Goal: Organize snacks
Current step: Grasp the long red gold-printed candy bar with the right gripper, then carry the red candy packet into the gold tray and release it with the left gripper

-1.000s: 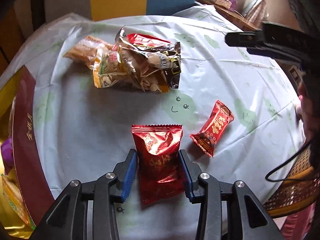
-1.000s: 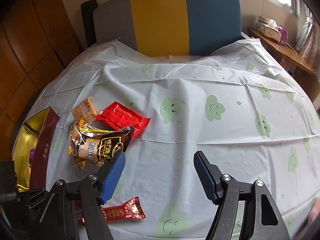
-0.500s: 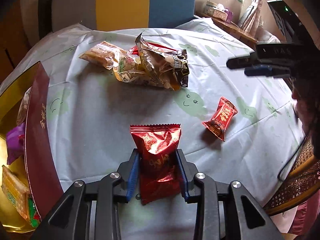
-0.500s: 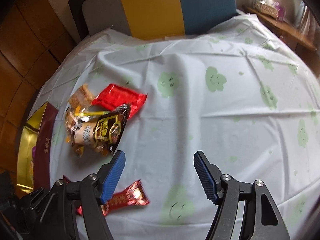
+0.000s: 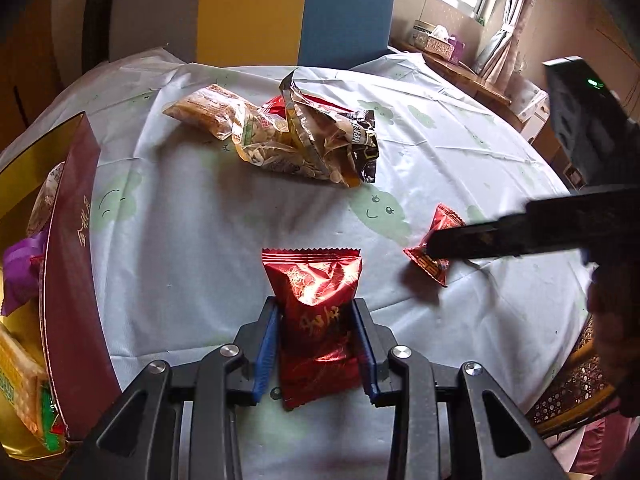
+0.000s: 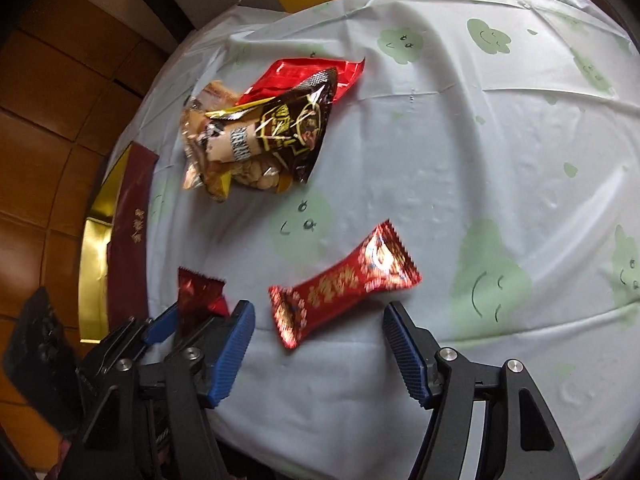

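Your left tongs [image 5: 316,344] were clenched on a red packet [image 5: 316,312] above the table; your right tongs [image 6: 318,344] hung released over a red candy [image 6: 344,284]. A few snacks sat in the box [image 5: 72,264]. The pile [image 5: 296,136] remained, so roughly half looked unfinished.

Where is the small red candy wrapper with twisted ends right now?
The small red candy wrapper lies flat on the pale tablecloth, just ahead of the open right gripper, nearer than the pile of snack bags.

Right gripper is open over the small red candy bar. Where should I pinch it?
Grip the candy bar across its narrow padded middle, coming straight down with the right gripper. It lies flat and diagonal on the tablecloth, so turn the jaws square to its long sides; the crimped ends are thin.
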The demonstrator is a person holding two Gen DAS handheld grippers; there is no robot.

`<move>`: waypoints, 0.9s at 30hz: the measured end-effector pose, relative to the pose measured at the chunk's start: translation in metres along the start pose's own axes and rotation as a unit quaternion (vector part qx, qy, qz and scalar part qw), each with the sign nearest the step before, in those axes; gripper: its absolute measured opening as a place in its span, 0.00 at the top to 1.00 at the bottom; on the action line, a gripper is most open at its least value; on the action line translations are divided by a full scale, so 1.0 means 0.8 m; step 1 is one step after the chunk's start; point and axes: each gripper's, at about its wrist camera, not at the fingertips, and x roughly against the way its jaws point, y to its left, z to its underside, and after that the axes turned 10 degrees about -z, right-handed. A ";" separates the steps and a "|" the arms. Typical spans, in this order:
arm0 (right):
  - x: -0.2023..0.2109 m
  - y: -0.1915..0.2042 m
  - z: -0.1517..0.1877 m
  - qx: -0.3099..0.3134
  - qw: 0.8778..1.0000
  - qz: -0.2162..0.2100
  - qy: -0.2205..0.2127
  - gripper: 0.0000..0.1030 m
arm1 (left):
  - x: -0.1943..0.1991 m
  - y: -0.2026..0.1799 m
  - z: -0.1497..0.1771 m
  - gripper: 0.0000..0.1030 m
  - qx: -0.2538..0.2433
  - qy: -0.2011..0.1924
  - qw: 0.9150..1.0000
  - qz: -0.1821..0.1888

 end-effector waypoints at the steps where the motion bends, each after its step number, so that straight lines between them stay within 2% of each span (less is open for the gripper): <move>1: -0.003 0.002 -0.007 0.003 1.000 0.008 -0.004 0.42 | 0.000 0.000 0.001 0.65 0.001 -0.001 1.000 0.001; 4: -0.015 0.011 -0.023 0.037 0.999 0.037 0.003 0.55 | 0.001 0.001 0.002 0.65 0.002 -0.003 1.000 0.001; 7: -0.028 0.027 -0.027 0.112 0.990 0.084 0.031 0.66 | 0.001 0.003 0.003 0.65 0.006 -0.004 1.000 0.004; 11: -0.043 0.050 -0.009 0.248 0.957 0.137 0.065 0.70 | 0.001 0.005 0.004 0.65 0.008 -0.006 1.000 0.006; 13: -0.047 0.052 -0.003 0.280 0.947 0.143 0.065 0.70 | 0.001 0.003 0.004 0.65 0.007 -0.007 1.000 0.003; 16: -0.048 0.048 0.000 0.302 0.941 0.134 0.067 0.70 | 0.002 -0.001 0.004 0.66 -0.001 -0.010 1.000 -0.004; 19: -0.043 0.038 0.001 0.300 0.945 0.117 0.061 0.70 | 0.003 -0.004 0.004 0.66 -0.004 -0.012 1.000 -0.010; 24: -0.036 0.032 0.018 0.327 0.935 0.124 0.050 0.70 | 0.012 -0.004 -0.003 0.67 -0.001 -0.008 1.000 -0.006; 27: -0.037 0.031 0.022 0.332 0.934 0.126 0.049 0.70 | 0.041 0.003 -0.012 0.67 0.007 -0.035 0.999 0.007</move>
